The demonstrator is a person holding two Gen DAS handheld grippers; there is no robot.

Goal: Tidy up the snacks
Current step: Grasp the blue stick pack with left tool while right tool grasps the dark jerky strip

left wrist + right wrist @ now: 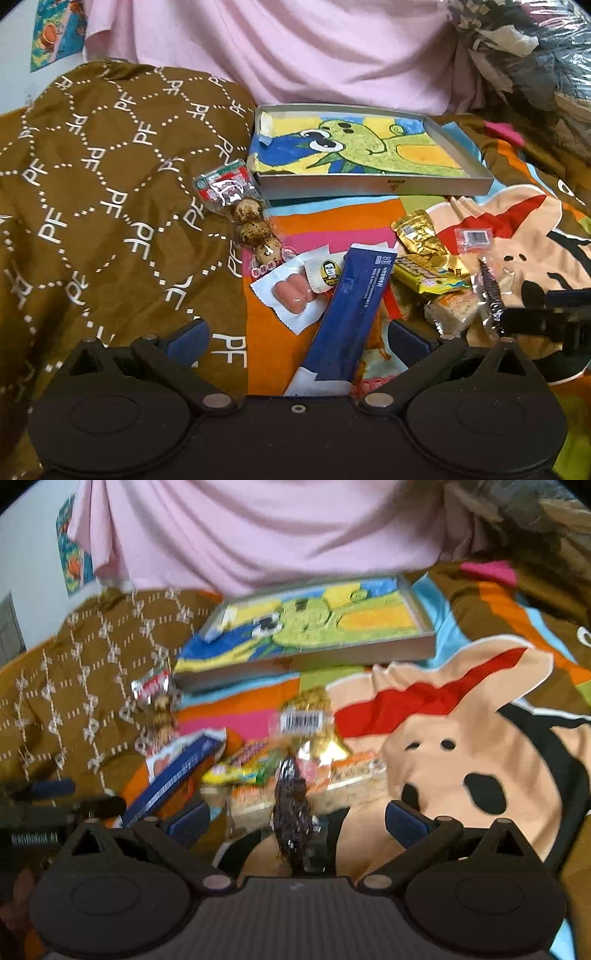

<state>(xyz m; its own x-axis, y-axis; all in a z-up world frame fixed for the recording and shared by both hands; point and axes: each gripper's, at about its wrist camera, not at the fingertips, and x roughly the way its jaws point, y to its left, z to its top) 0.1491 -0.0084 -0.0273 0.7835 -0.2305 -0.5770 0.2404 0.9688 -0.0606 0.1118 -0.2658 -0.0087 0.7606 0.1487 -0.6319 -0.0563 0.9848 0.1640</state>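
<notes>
Left gripper (295,332) wide open around blue sachet (351,310); right gripper (295,818) open around dark packet (291,812).

Snack pile (369,266) crowds the approach before the open, unobstructed tray (373,184).

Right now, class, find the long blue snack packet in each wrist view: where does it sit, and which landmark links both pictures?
Left wrist view: the long blue snack packet runs up the lower centre, between the left gripper's open fingers.
Right wrist view: it lies lower left, slanted, blurred.
Shared landmark: the shallow grey box lined with a cartoon drawing, beyond the snacks in both.
</notes>
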